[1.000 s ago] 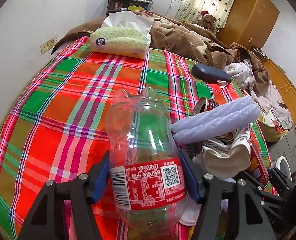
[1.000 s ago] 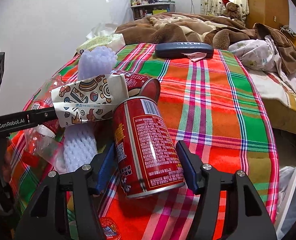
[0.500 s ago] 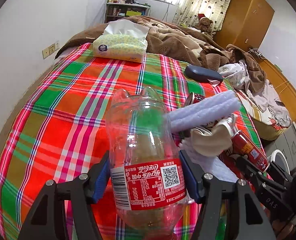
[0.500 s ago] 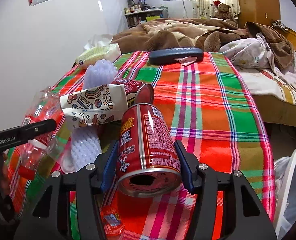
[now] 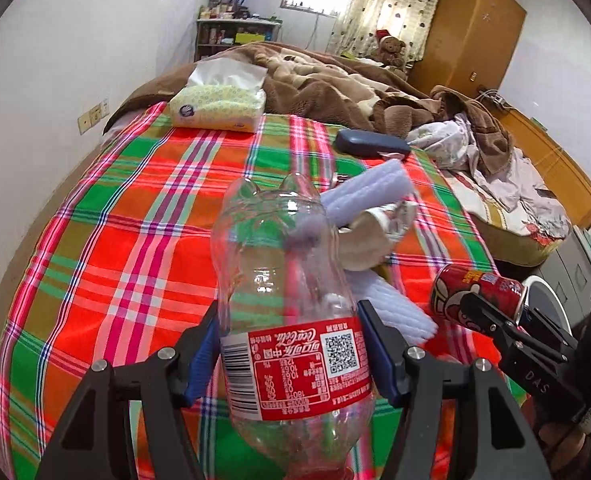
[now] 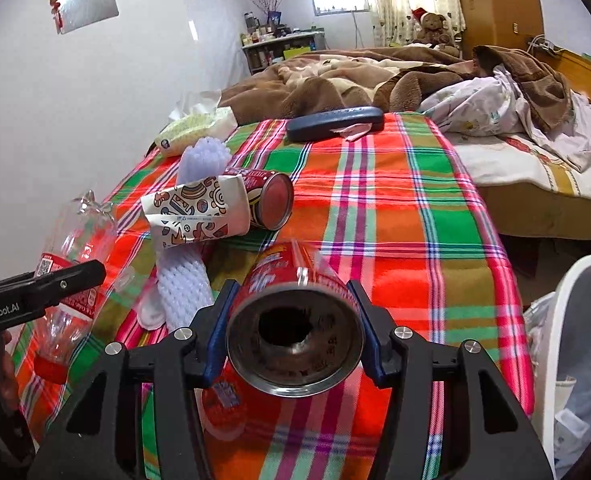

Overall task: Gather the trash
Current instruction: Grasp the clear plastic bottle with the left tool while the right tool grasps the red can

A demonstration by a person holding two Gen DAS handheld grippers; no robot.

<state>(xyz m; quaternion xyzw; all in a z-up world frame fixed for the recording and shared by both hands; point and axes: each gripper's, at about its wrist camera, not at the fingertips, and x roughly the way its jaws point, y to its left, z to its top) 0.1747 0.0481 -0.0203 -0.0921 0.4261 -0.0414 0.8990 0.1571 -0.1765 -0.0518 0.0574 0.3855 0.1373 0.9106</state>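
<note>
Now the right gripper [image 6: 295, 332], clamped on the red can [image 6: 295, 320], has tipped it so its open end faces the camera, lifted off the plaid blanket [image 6: 395, 220] beside the white bin [image 6: 575, 320]; the left gripper [image 5: 291, 356] still pinches the clear bottle [image 5: 287, 300] above the blanket

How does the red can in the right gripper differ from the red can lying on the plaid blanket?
The held red drink can is clamped in the right gripper, opened end facing the camera; the loose red can lies on the plaid blanket, closed base showing. The loose one touches a patterned paper cup; the held one touches only the pads. Both lie sideways.
</note>
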